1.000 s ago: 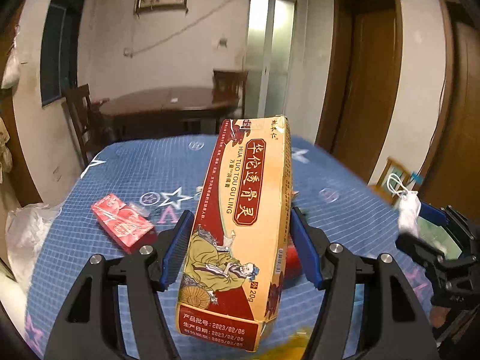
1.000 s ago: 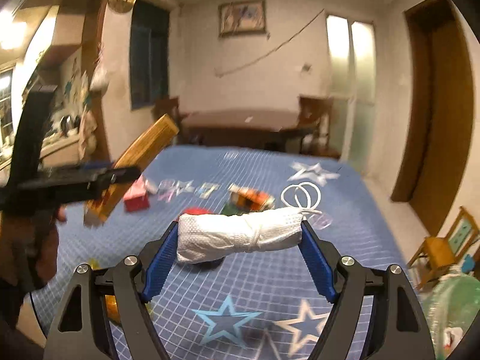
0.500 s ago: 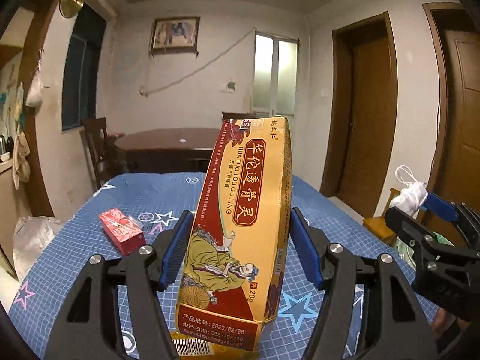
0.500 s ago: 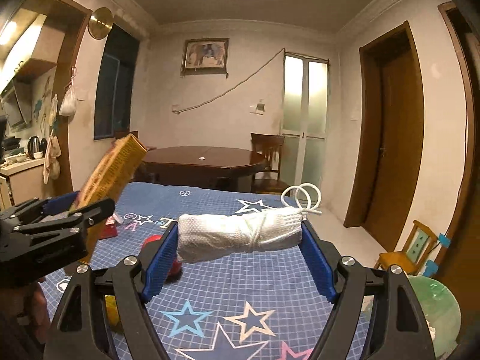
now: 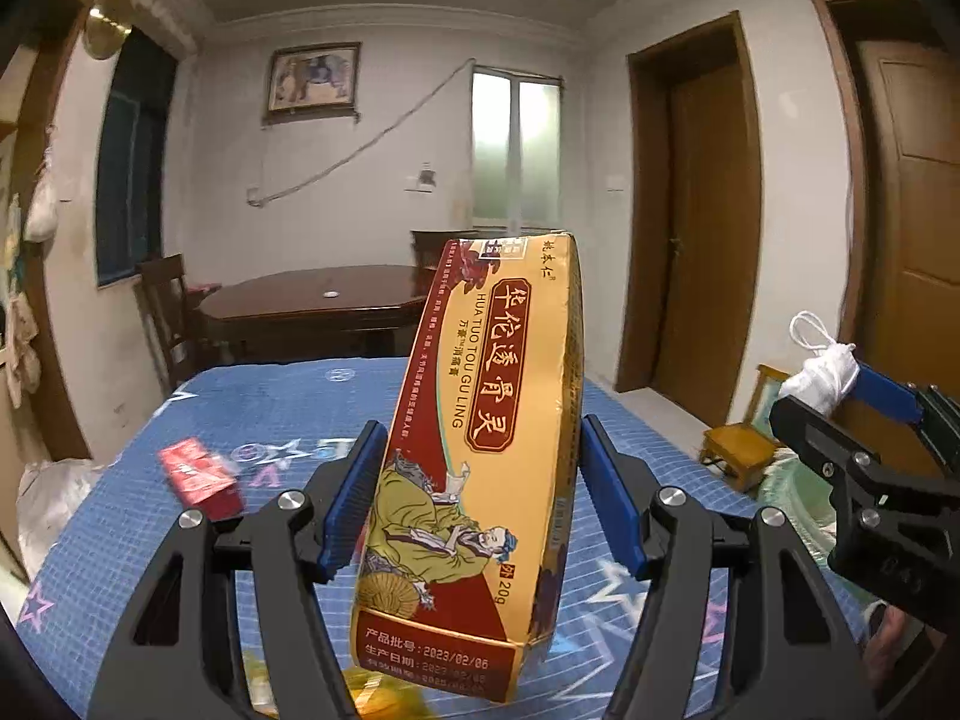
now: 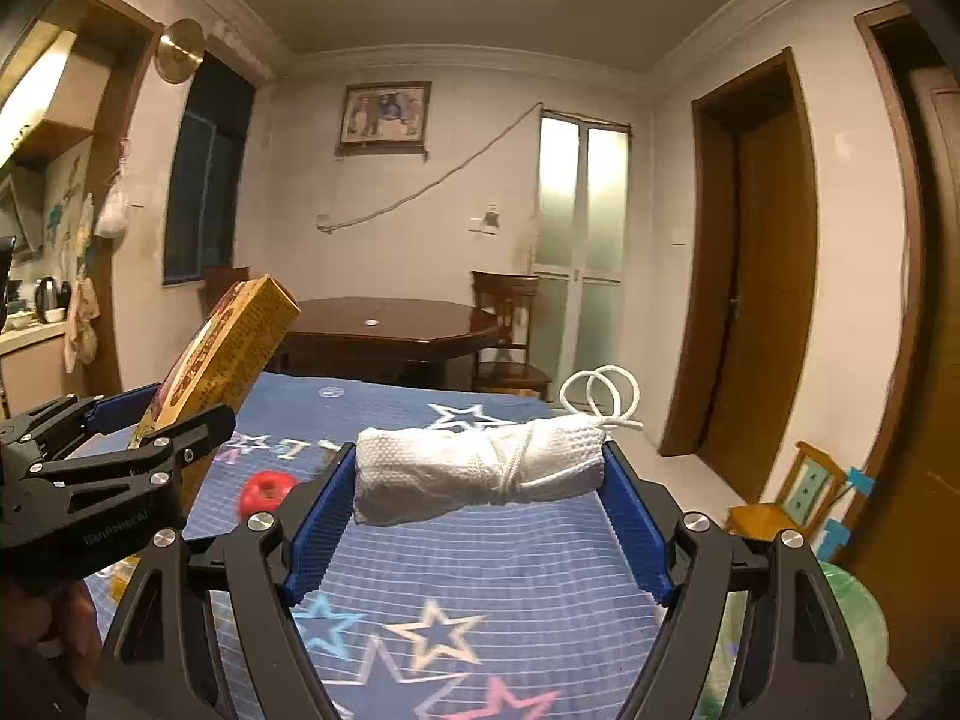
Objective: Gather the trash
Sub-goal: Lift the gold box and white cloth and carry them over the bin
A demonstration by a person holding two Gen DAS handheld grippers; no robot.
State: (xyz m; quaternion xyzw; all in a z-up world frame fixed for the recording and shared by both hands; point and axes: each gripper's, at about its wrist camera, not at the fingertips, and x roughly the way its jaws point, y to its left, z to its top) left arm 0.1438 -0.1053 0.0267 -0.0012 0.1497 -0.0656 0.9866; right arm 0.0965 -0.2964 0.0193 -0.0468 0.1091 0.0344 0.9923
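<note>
My left gripper (image 5: 480,498) is shut on a tall yellow and red medicine box (image 5: 486,450), held upright above the blue star-patterned table (image 5: 288,402). The box also shows at the left of the right wrist view (image 6: 222,360). My right gripper (image 6: 477,510) is shut on a rolled white cloth tied with string (image 6: 480,468), held above the table; the cloth also shows at the right of the left wrist view (image 5: 825,369). A red packet (image 5: 198,477) and a round red item (image 6: 267,492) lie on the table.
A green-lined trash bin (image 6: 852,618) stands low at the right beside the table. A small wooden chair (image 6: 792,498) stands near the brown doors. A white plastic bag (image 5: 48,498) hangs at the table's left. A dark dining table (image 6: 390,324) stands behind.
Both grippers have risen and tilted up with their loads still held. The table now sits lower in both views and more of the room shows.
</note>
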